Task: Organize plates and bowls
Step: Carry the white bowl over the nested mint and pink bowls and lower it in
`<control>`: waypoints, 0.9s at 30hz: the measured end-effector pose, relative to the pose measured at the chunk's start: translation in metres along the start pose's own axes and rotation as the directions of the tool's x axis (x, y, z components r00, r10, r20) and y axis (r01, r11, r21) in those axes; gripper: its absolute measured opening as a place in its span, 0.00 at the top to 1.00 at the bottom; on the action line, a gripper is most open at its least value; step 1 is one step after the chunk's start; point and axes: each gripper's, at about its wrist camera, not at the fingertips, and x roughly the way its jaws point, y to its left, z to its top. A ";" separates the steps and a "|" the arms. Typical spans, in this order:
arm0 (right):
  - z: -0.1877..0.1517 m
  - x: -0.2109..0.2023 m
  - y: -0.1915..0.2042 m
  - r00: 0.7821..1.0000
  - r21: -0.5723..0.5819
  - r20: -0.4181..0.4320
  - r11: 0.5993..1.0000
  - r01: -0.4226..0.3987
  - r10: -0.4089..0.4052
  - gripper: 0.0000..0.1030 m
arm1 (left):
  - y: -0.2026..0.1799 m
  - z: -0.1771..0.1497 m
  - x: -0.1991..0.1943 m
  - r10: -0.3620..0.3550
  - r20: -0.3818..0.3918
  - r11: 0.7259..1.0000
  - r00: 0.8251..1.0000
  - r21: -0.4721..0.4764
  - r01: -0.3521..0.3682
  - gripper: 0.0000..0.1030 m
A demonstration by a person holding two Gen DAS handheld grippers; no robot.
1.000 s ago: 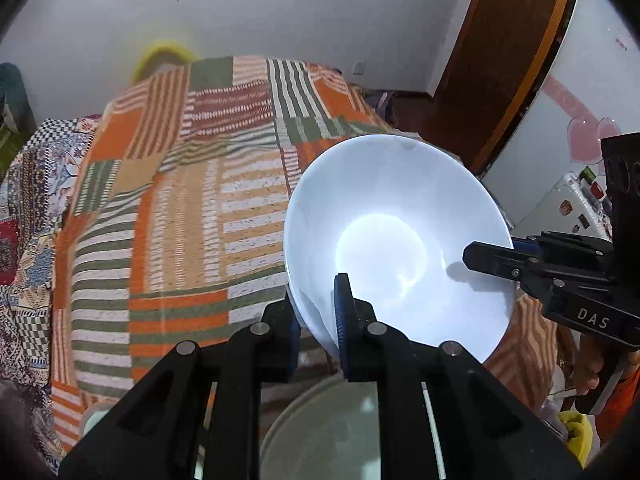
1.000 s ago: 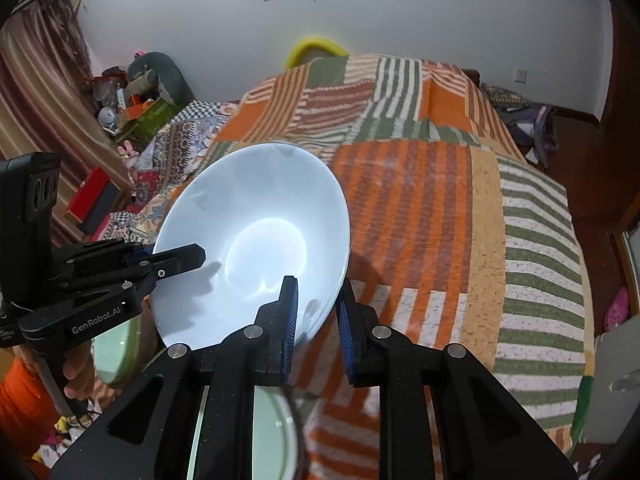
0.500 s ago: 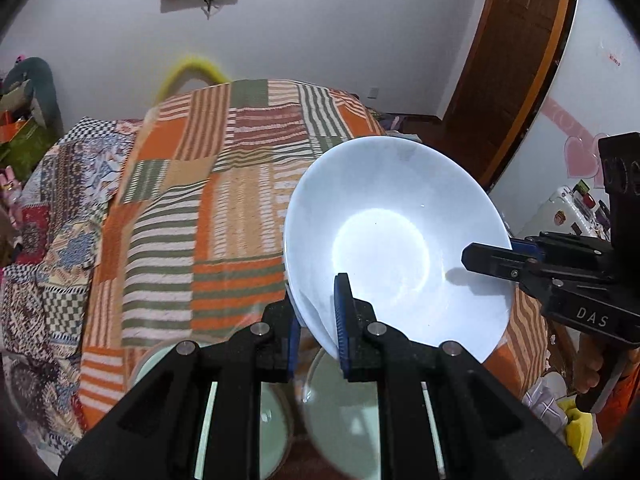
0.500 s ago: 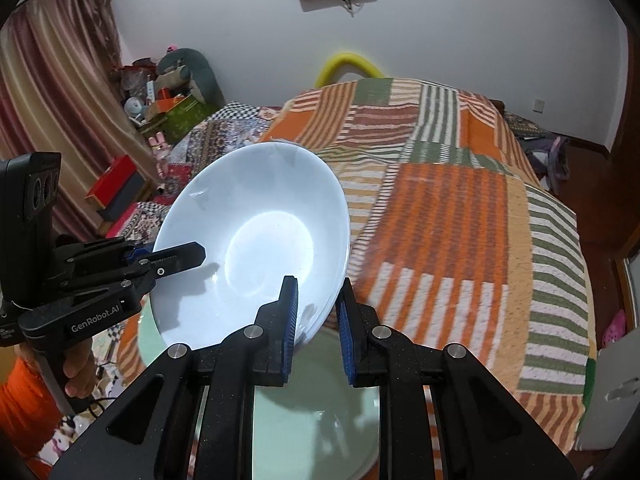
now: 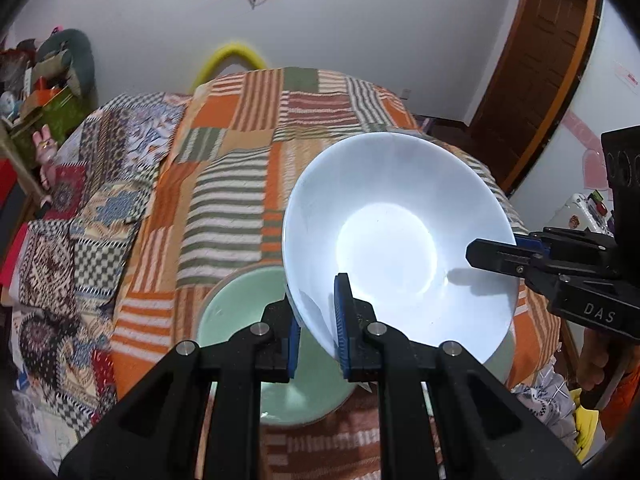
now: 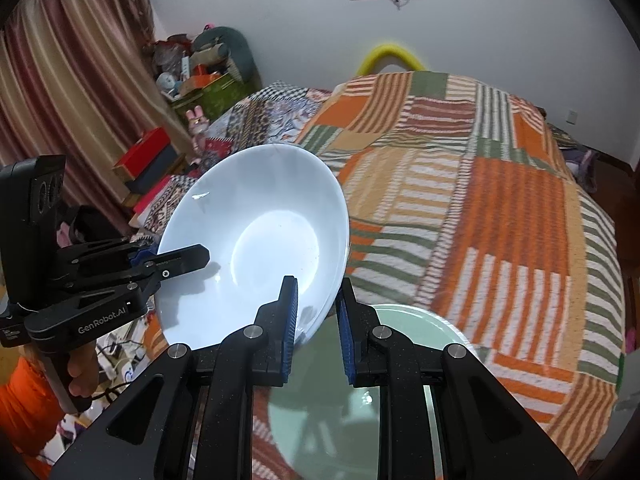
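The white bowl (image 5: 396, 240) hung tilted in the air above the bed (image 5: 240, 184), gripped at two places on its rim; the left hand-held gripper (image 5: 316, 332) was clamped on the near edge, its blue pads (image 5: 342, 320) pressing the thin wall from inside and outside; the right hand-held gripper (image 6: 316, 320) was clamped likewise on the opposite edge, seen in the left wrist view as a black finger reaching over the rim from the right. The bowl's open side faced both cameras, a bright glare in its bottom. Below it, on the patchwork striped blanket (image 6: 500, 208), lay a pale green plate (image 6: 404, 328), partly hidden behind the bowl and the gripper bodies; in the left wrist view the green plate (image 5: 236, 308) showed under the bowl's lower left edge, not touching it. An orange sleeve (image 6: 24, 396) showed behind the left gripper's handle.
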 end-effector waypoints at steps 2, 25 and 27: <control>-0.002 0.006 0.007 1.000 -0.004 -0.010 1.000 -0.011 0.011 0.83 | 0.009 -0.006 -0.002 0.011 -0.007 1.000 1.000 -0.011 -0.011 0.86; -0.027 0.072 0.047 0.984 -0.009 -0.167 0.998 -0.069 0.066 0.83 | 0.071 -0.058 0.035 0.035 -0.134 0.992 0.990 -0.115 -0.050 0.86; -0.029 0.077 0.048 0.982 -0.013 -0.181 0.998 -0.067 0.064 0.83 | 0.075 -0.062 0.039 0.034 -0.142 0.991 0.989 -0.122 -0.052 0.86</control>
